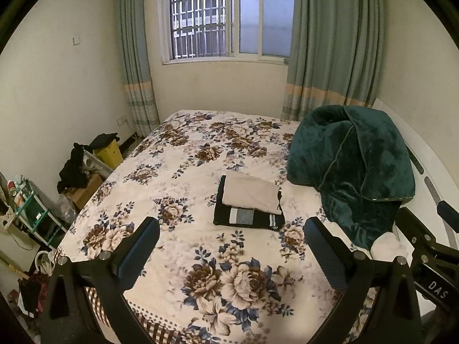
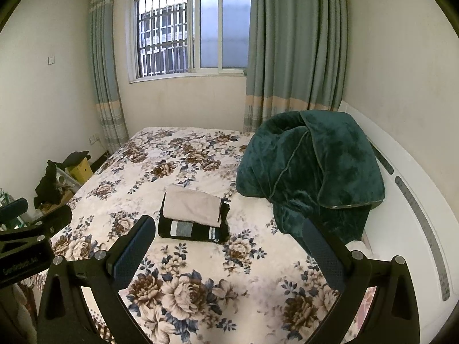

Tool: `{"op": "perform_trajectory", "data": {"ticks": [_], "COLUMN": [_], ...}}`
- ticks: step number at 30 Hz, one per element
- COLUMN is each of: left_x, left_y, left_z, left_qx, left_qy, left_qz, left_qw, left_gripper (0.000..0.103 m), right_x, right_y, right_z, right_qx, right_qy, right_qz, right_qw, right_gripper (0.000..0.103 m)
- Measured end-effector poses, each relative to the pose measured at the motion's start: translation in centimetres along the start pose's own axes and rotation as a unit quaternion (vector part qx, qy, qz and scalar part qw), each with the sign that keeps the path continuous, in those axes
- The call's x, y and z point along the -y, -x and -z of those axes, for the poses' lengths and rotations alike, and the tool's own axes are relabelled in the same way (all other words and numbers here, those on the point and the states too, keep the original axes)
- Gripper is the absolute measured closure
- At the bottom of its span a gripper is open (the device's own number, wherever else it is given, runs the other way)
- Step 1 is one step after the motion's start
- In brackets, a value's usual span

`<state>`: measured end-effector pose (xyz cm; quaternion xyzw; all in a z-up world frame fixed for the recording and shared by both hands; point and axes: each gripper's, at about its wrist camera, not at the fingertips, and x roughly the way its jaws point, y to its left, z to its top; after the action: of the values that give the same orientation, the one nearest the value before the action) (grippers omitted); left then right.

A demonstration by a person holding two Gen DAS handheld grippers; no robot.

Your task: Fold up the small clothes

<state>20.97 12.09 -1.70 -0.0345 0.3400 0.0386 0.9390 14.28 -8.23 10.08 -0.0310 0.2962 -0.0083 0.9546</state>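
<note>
A folded beige garment [image 1: 250, 194] lies on top of a folded black garment with grey and white stripes [image 1: 246, 218] in the middle of the floral bed [image 1: 183, 154]. The same stack shows in the right wrist view, beige [image 2: 192, 205] over black [image 2: 192, 230]. My left gripper [image 1: 231, 226] is open and empty, held above the near part of the bed, short of the stack. My right gripper [image 2: 228, 230] is open and empty, to the right of the left one, also short of the stack.
A dark green plush blanket [image 1: 352, 169] is heaped at the bed's right side against a white headboard [image 2: 413, 200]. Boxes, dark clothes and a yellow box [image 1: 110, 152] crowd the floor left of the bed. A green shelf [image 1: 34, 215] stands at left.
</note>
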Motion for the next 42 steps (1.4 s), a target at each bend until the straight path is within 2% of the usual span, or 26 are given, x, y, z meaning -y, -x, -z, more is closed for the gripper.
{"op": "perform_trajectory", "data": {"ticks": [42], "left_x": [-0.17], "left_y": [0.95], "left_z": [0.81], "left_qx": [0.006], "left_qy": [0.004], "left_qz": [-0.008], "left_qw": [0.9999], "left_gripper": [0.0], "right_x": [-0.01], "right_y": [0.14], "right_z": [0.35], "right_qx": [0.001], "right_qy": [0.003], "right_qz": [-0.003], "right_qw": [1.0], "right_gripper": [0.0]}}
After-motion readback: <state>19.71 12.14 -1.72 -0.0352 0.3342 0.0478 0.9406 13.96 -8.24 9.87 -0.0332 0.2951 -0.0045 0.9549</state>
